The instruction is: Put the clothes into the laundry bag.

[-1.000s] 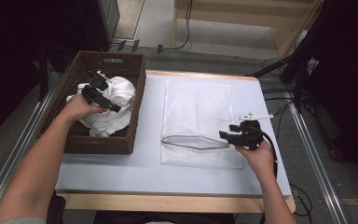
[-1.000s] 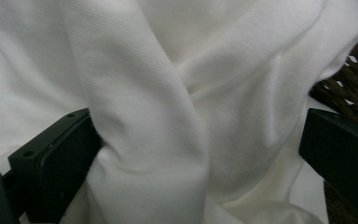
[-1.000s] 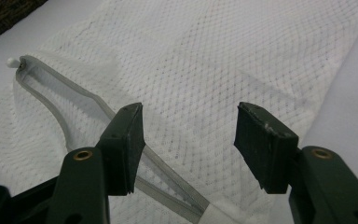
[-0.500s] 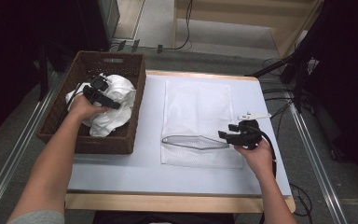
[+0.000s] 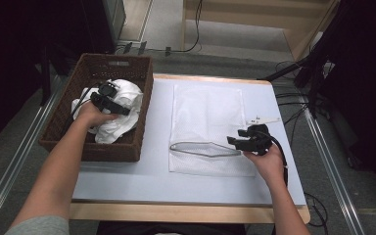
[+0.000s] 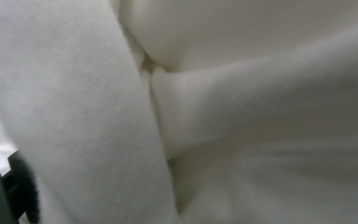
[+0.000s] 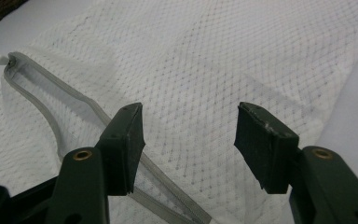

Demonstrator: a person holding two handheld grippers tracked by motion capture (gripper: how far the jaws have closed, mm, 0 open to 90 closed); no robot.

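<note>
A brown wicker basket (image 5: 127,61) at the table's left holds white clothing (image 5: 127,93). My left gripper (image 5: 120,108) is pushed down into that pile. In the left gripper view the white cloth (image 6: 242,102) presses close against the camera, with one jaw showing far out at the lower left, so the jaws stand apart. A white mesh laundry bag (image 5: 205,112) lies flat mid-table, its grey zipper mouth (image 5: 203,149) gaping. My right gripper (image 5: 231,142) hovers open at the mouth's right end. In the right gripper view the zipper edge (image 7: 42,88) runs under the left jaw.
The pale table top (image 5: 156,171) has bare room in front of the bag and between bag and basket. A small white tag (image 5: 264,120) lies right of the bag. Cables and dark stands crowd the floor at the right.
The left hand and gripper have shifted slightly within the basket, deeper onto the white cloth. The right gripper has stayed at the bag's mouth.
</note>
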